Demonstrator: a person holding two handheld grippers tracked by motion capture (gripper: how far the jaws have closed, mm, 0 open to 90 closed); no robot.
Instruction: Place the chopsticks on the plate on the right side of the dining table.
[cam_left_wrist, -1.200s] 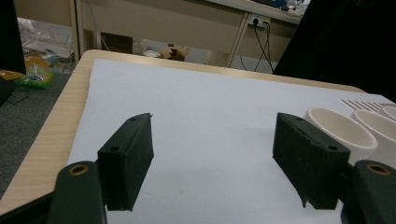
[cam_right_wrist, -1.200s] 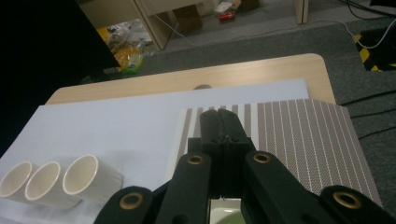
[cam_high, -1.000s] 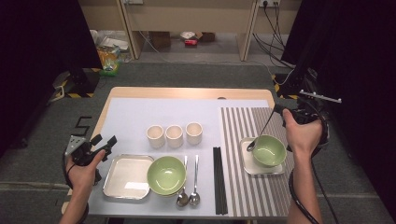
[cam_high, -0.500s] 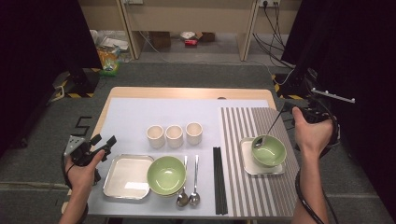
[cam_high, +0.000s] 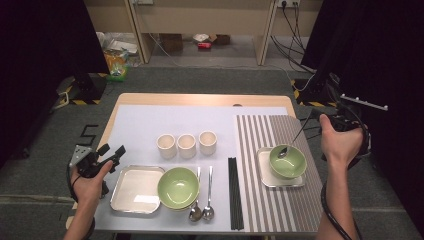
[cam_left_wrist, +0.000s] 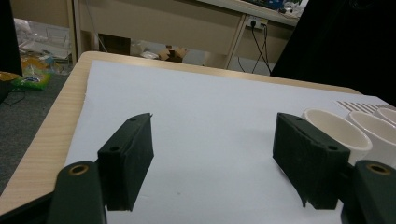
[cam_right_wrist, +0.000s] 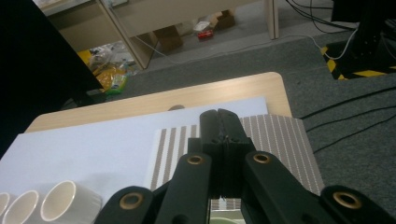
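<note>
A dark figure "5" on the grey floor, left of the table.

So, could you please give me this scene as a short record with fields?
right gripper: shut on the handle of a spoon
spoon head: inside the right green bowl
right green bowl: on a small tray, on the striped mat
left gripper: open, empty, at the table's left edge
middle row: three cups
near edge: metal tray, left green bowl, two spoons, chopsticks
</note>
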